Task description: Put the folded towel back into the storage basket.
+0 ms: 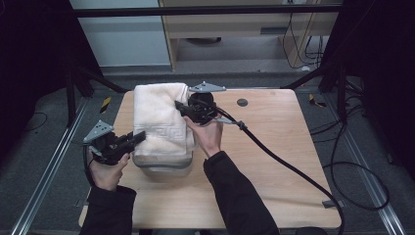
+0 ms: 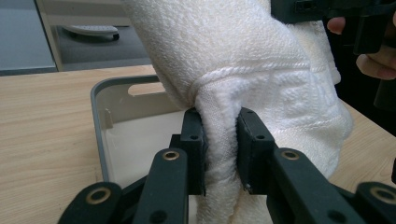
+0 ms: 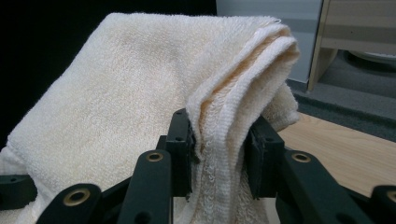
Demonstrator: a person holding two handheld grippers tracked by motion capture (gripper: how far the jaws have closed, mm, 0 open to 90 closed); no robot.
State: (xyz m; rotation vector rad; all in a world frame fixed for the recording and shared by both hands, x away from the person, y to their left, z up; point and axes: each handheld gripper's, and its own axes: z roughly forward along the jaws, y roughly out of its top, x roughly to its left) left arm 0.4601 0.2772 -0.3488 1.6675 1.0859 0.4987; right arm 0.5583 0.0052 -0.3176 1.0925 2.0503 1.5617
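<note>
A folded cream towel [image 1: 159,120] hung over a grey-rimmed white bin [image 2: 100,121] on the wooden surface [image 1: 274,161]. The left gripper [image 1: 138,137] and right gripper [image 1: 180,106] each pinched a bunched fold at opposite edges, apparently to carry it level above the bin. No writing was legible, just a woven key-pattern border.

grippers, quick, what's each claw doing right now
Left claw: closed on a bunched fold of the towel, over the grey bin.
Right claw: closed on the towel's folded edge.
</note>
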